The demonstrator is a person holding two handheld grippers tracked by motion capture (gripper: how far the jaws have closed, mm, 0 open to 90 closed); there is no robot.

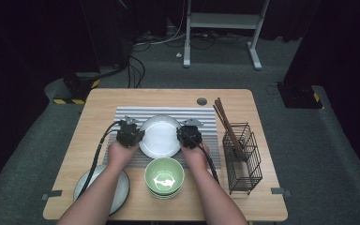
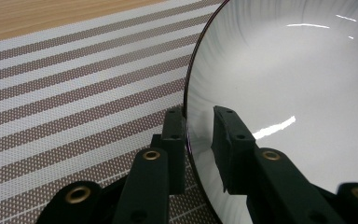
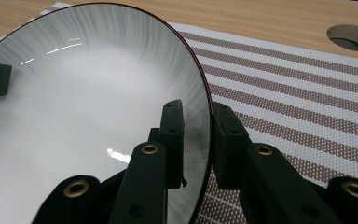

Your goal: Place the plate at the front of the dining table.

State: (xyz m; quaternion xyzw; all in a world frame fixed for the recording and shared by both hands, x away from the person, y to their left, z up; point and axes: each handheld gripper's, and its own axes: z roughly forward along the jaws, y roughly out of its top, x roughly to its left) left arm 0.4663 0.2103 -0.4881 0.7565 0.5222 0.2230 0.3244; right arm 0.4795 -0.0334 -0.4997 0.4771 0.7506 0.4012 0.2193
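A white plate (image 1: 160, 136) with a thin dark rim lies on the striped placemat (image 1: 206, 115) in the middle of the wooden table. My left gripper (image 1: 140, 136) straddles the plate's left rim, and my right gripper (image 1: 180, 136) straddles its right rim. In the left gripper view one jaw of the left gripper (image 2: 198, 121) is outside the rim of the plate (image 2: 284, 79) and one is inside. The right gripper (image 3: 196, 116) sits the same way on the plate (image 3: 84, 107). Both look shut on the rim.
A green bowl (image 1: 164, 177) with a white fish pattern sits on a stack near the front edge. A grey plate (image 1: 119, 194) lies at the front left. At the right, a black wire basket (image 1: 243, 157) holds brown chopsticks (image 1: 226, 123). A cable hole (image 1: 201, 101) is behind the mat.
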